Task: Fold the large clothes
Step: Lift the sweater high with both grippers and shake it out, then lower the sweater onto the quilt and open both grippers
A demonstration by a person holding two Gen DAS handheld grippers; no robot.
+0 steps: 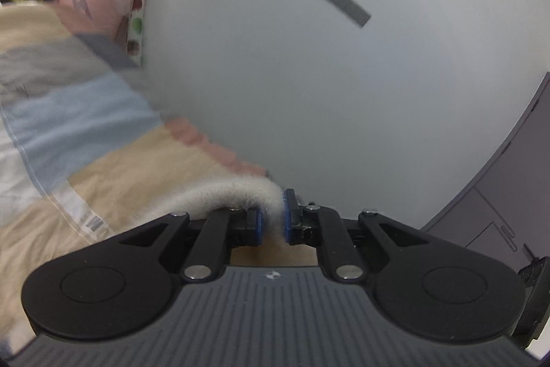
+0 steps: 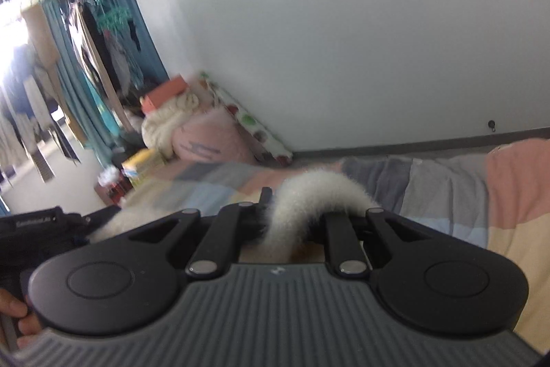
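A white fluffy garment (image 1: 223, 195) runs into my left gripper (image 1: 271, 222), whose blue pads are shut on a fold of it. The fleece arches away to the left over the patchwork bedspread (image 1: 86, 126). In the right wrist view the same white garment (image 2: 319, 188) curls up and to the right from between the fingers of my right gripper (image 2: 285, 222), which is shut on it. Most of the garment hangs below both grippers and is hidden. A hand (image 2: 20, 315) holds the other gripper's handle at the lower left of the right wrist view.
The bed with its patchwork cover (image 2: 447, 195) lies against a white wall. Pink and cream bundles (image 2: 192, 133) with an orange box (image 2: 165, 92) pile at its far end. Hanging clothes and a teal curtain (image 2: 86, 57) stand at the left. A grey cabinet (image 1: 508, 195) is to the right.
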